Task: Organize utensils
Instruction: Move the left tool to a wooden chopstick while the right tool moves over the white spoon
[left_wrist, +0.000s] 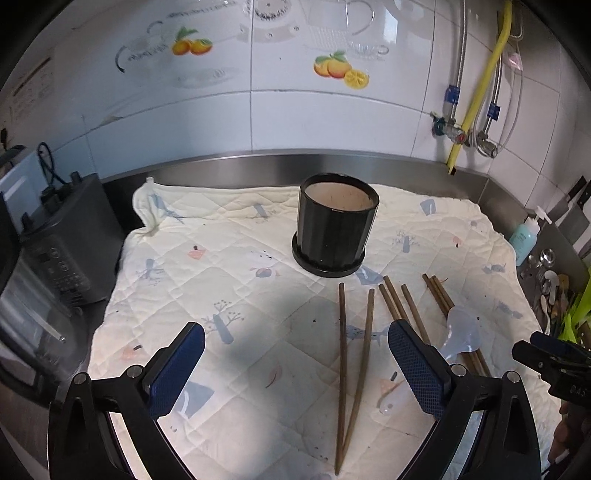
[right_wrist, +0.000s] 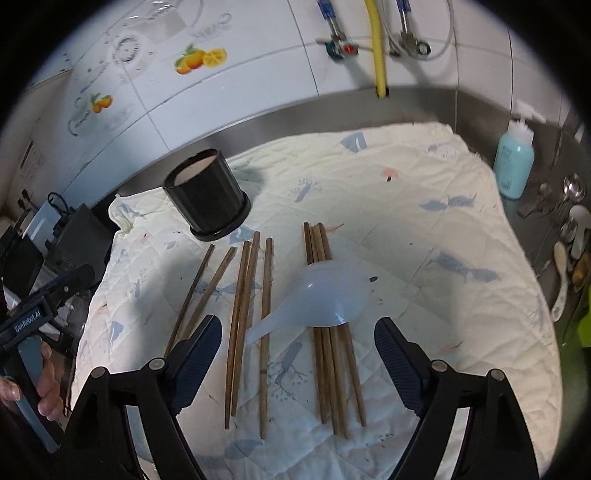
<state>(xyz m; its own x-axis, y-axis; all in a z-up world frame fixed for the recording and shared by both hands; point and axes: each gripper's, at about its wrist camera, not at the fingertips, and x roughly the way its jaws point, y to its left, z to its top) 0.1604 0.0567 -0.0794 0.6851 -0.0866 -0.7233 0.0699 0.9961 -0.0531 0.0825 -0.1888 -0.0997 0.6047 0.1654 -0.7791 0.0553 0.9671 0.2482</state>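
A black ribbed holder (left_wrist: 334, 225) (right_wrist: 207, 195) stands upright and empty on a quilted cloth (left_wrist: 221, 266) (right_wrist: 424, 229). In front of it lie several brown chopsticks (left_wrist: 354, 362) (right_wrist: 266, 325) in loose groups. A translucent white spoon (right_wrist: 325, 295) (left_wrist: 460, 332) rests across the right-hand bundle (right_wrist: 336, 373). My left gripper (left_wrist: 295, 369) hovers open above the cloth, over the leftmost pair of chopsticks. My right gripper (right_wrist: 299, 354) hangs open above the spoon's handle and the chopsticks, touching nothing. Each gripper shows at the other view's edge: the right gripper (left_wrist: 550, 358) and the left gripper (right_wrist: 48, 291).
A teal pump bottle (right_wrist: 513, 166) and several metal and white utensils (right_wrist: 569, 229) stand at the right beyond the cloth. A black appliance (left_wrist: 59, 258) sits at the left. A steel backsplash (left_wrist: 258, 162), a tiled wall and pipes (left_wrist: 461, 129) close off the back.
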